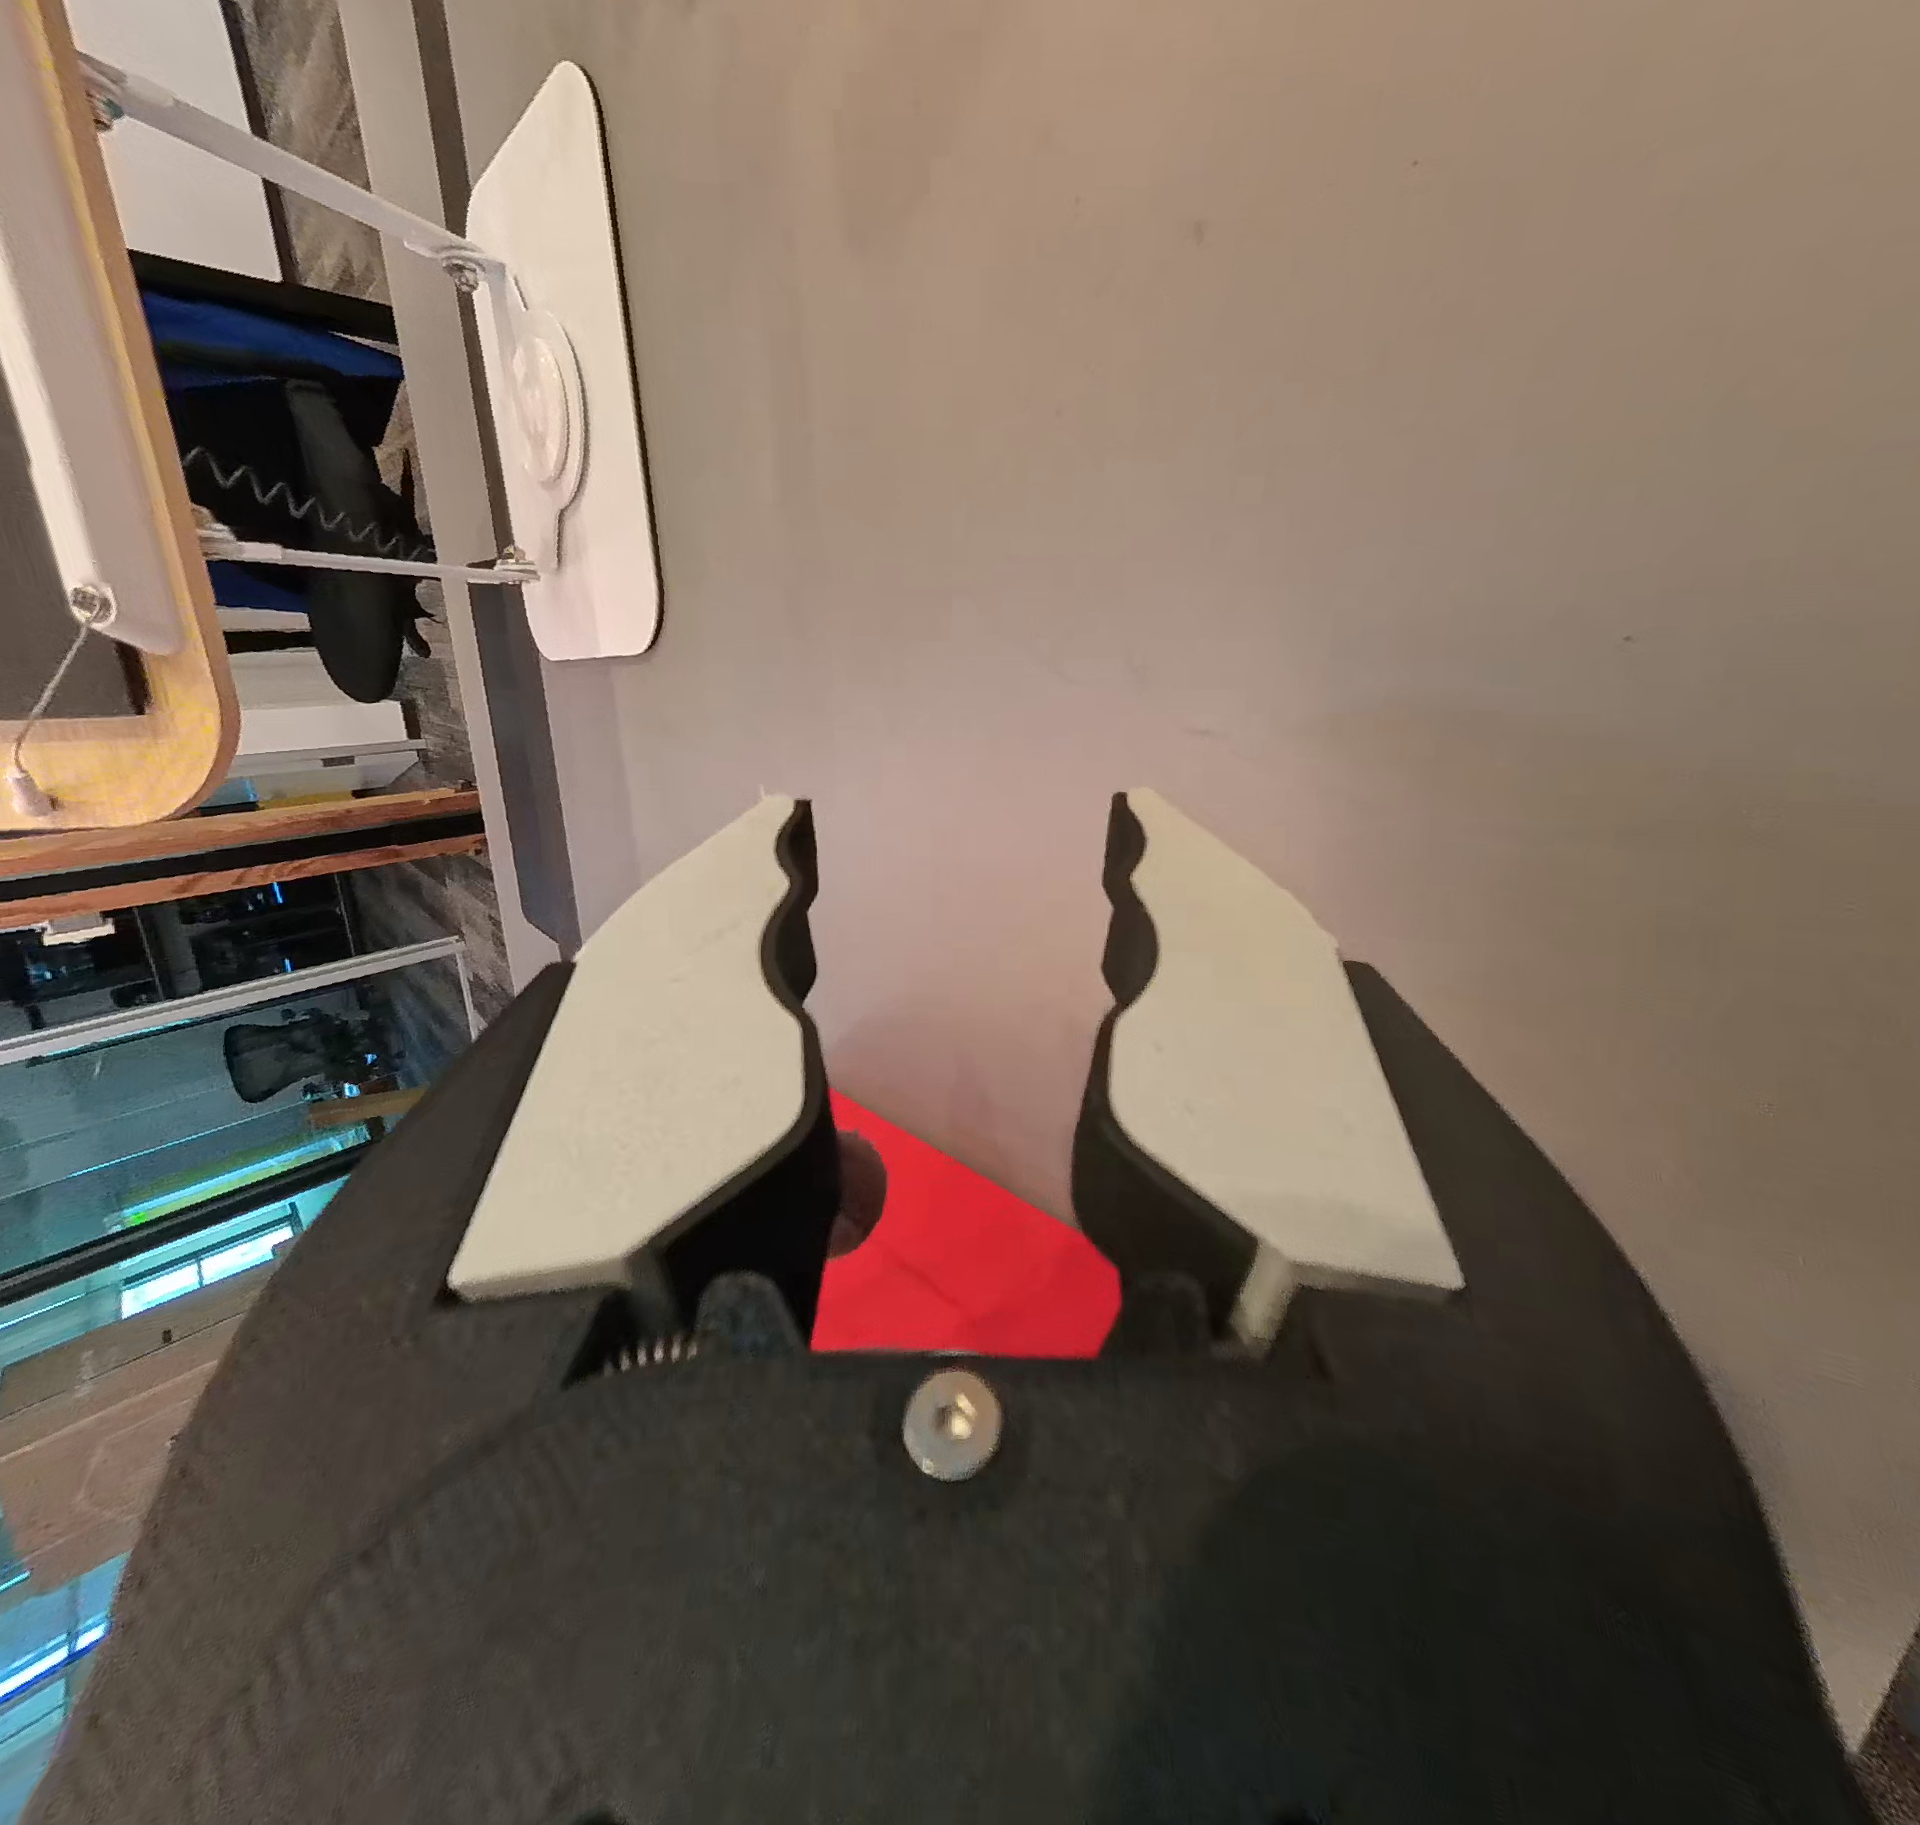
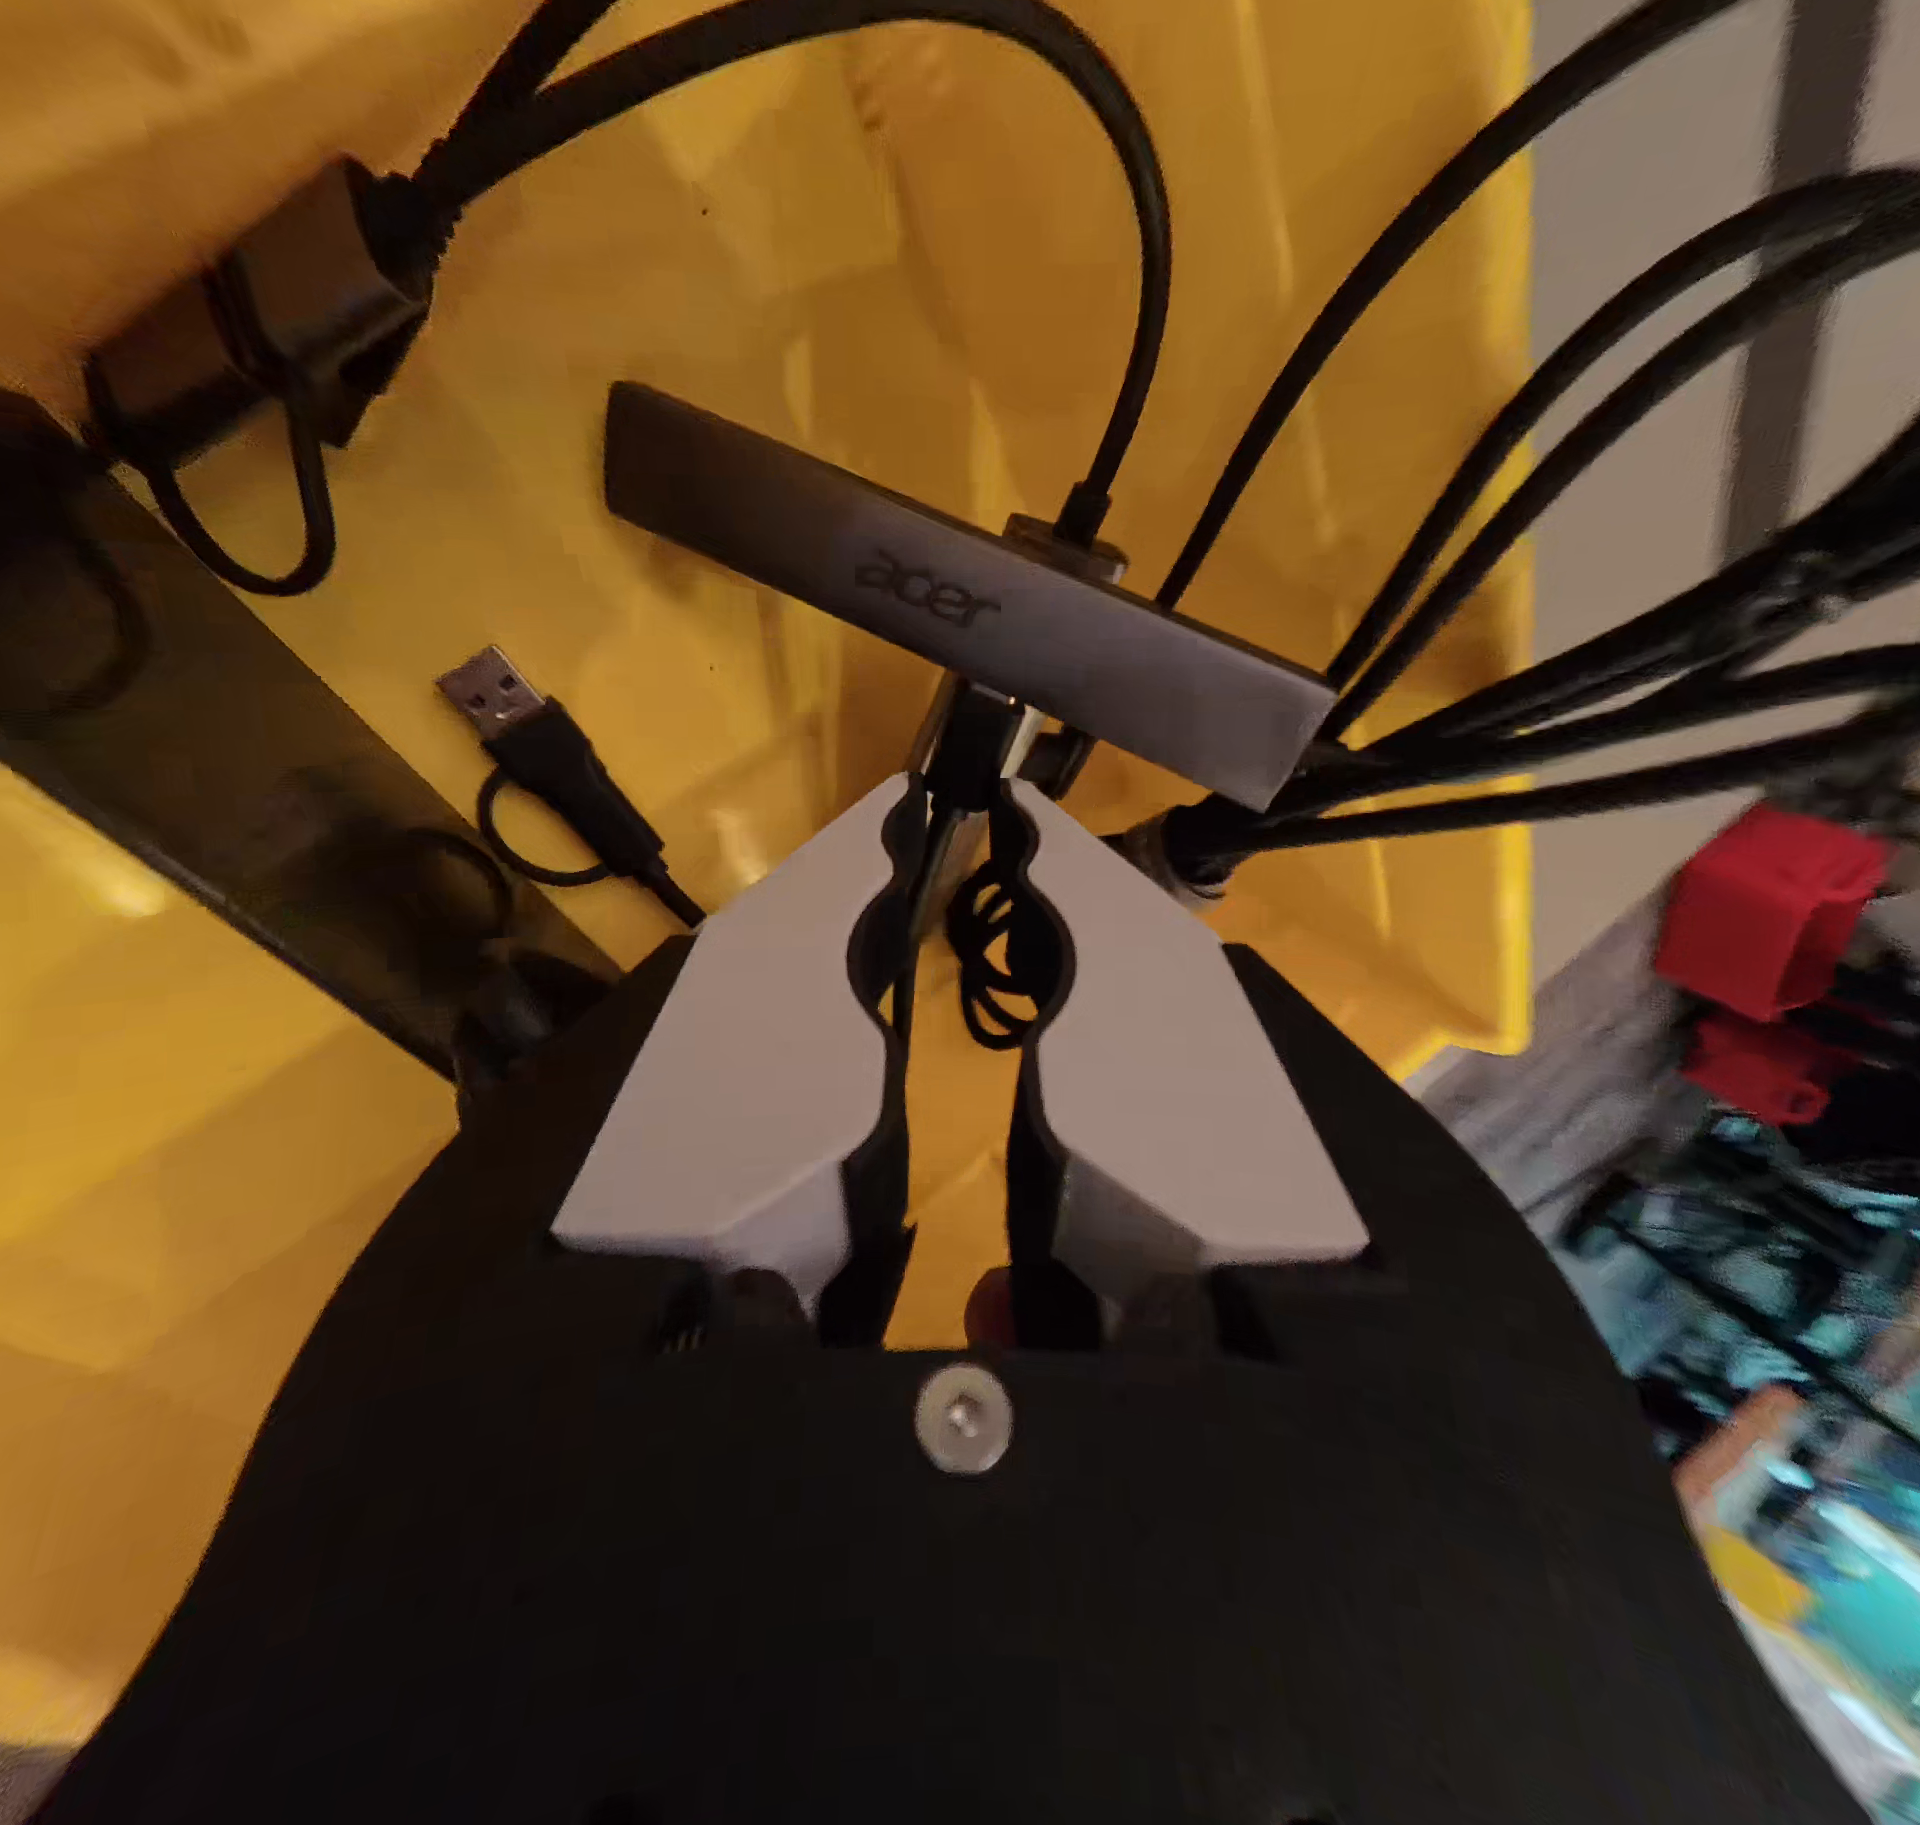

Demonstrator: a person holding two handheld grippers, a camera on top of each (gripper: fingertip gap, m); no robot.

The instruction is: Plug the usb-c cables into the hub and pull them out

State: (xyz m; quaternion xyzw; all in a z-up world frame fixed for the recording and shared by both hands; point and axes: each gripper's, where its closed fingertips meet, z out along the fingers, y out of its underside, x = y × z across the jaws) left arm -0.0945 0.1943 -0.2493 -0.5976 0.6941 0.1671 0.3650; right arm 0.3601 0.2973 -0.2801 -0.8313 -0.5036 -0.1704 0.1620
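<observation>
While the left gripper [image 1: 961,819] hangs spread apart with nothing between its fingers, facing a plain grey wall [image 1: 1247,321], the right gripper [image 2: 961,788] is clamped on a black cable plug [image 2: 971,736] at the near edge of the grey hub [image 2: 966,591]. That hub lies on a yellow cloth [image 2: 727,217], another cable [image 2: 1132,217] entering its far side, a loose USB plug [image 2: 499,689] well apart to its left.

Hub [image 2: 1091,632] smooth grey metal; cloth [image 2: 727,217] yellow, creased; cables [image 2: 1558,404] matt black.
</observation>
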